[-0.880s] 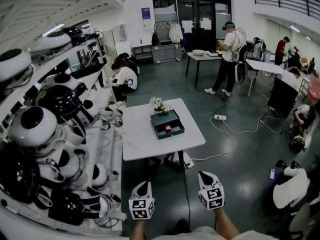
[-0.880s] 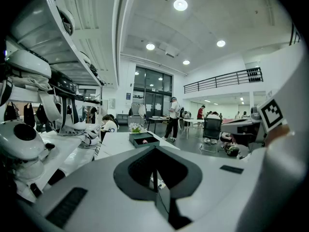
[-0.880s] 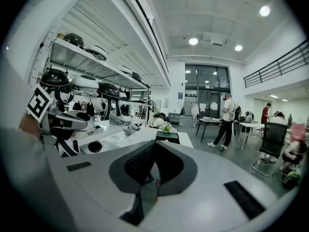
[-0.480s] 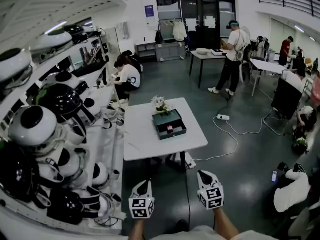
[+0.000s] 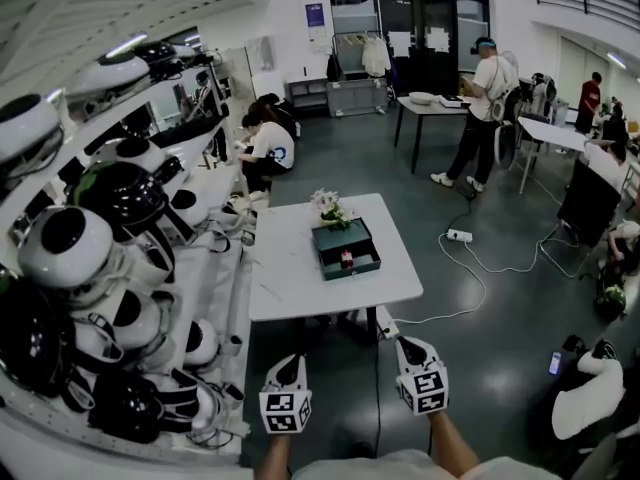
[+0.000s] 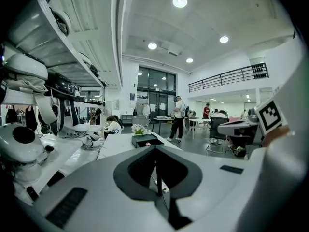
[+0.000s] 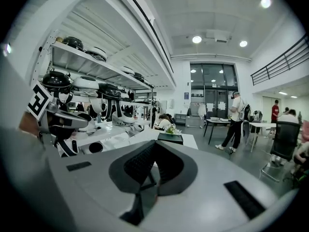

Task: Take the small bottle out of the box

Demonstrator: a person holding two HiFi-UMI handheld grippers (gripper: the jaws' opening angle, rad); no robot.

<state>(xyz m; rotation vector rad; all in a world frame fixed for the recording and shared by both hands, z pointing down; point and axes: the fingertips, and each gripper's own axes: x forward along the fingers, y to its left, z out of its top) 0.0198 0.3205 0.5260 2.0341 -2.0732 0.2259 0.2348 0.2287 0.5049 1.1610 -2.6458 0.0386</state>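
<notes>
Left gripper (image 5: 291, 364) and right gripper (image 5: 407, 348), jaws together and empty, hang short of the bench (image 5: 290, 293), probably just approaching. The small bottle (image 5: 346, 259) lies inside the open box (image 5: 358, 265) toward its far edge.

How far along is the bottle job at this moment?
Done: nothing. The small bottle sits inside the box on the white table. In hand: nothing; the left claw and right claw are both shut and empty, held short of the table. Left: approach, reach in, grip the bottle and lift it out.
</notes>
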